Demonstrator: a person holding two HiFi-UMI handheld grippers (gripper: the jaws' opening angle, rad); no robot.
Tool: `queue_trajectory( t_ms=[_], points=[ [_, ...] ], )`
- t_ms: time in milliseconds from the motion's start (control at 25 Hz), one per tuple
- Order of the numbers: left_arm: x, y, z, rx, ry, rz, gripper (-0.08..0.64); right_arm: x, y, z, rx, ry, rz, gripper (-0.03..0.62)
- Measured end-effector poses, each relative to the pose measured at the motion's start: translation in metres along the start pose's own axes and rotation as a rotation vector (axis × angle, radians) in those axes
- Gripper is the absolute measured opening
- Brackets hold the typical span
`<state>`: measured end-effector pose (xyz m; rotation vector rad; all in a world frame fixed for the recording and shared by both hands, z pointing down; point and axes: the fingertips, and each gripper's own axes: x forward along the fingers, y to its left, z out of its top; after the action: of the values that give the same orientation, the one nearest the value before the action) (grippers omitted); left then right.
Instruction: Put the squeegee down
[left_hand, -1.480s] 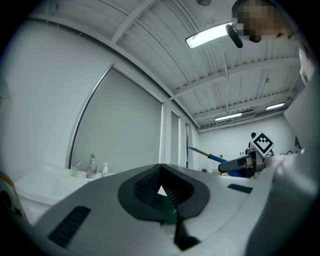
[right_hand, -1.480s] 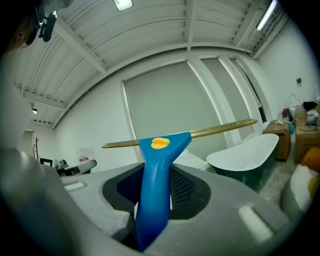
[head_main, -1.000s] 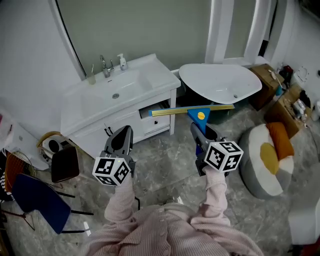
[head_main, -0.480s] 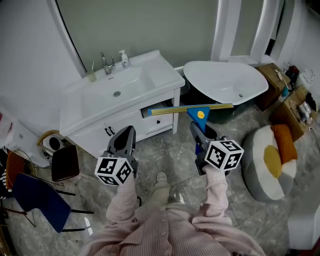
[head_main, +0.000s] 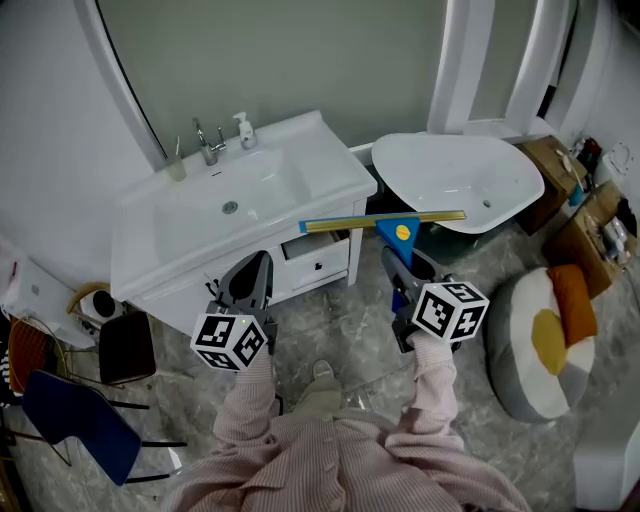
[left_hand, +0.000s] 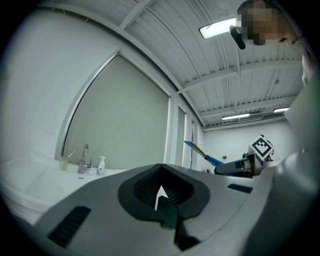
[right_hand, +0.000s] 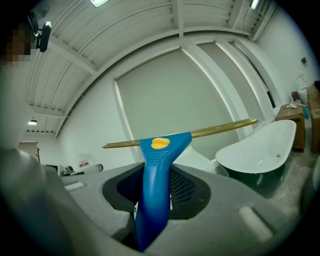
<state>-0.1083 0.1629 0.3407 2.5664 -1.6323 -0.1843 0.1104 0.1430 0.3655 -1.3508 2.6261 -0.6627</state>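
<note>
blue-handled squeegee (head_main: 399, 230), brass blade, yellow button

Pink striped long-sleeve shirt (head_main: 335, 465) here, and the left gripper (head_main: 255, 264) and right gripper (head_main: 398, 262) are dark grey, each carrying a white cube (head_main: 230, 342) with black square markers.

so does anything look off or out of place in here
One drawer of the white vanity stands partly pulled out. Nothing looks spilled or broken. The squeegee is clamped in the right gripper.
</note>
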Motion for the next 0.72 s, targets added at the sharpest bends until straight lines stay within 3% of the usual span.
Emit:
queue_trajectory(
  t_ms=[400, 720],
  points=[
    [0.080, 0.069, 0.001, -0.029, 0.021, -0.002, -0.002, 0.100, -0.026, 0.025, 0.034, 0.017, 0.036, 0.121],
    [0.129, 0.103, 0.001, -0.030, 0.021, -0.027, -0.002, 0.152, -0.049, 0.035, 0.049, 0.009, 0.006, 0.121]
  ],
)
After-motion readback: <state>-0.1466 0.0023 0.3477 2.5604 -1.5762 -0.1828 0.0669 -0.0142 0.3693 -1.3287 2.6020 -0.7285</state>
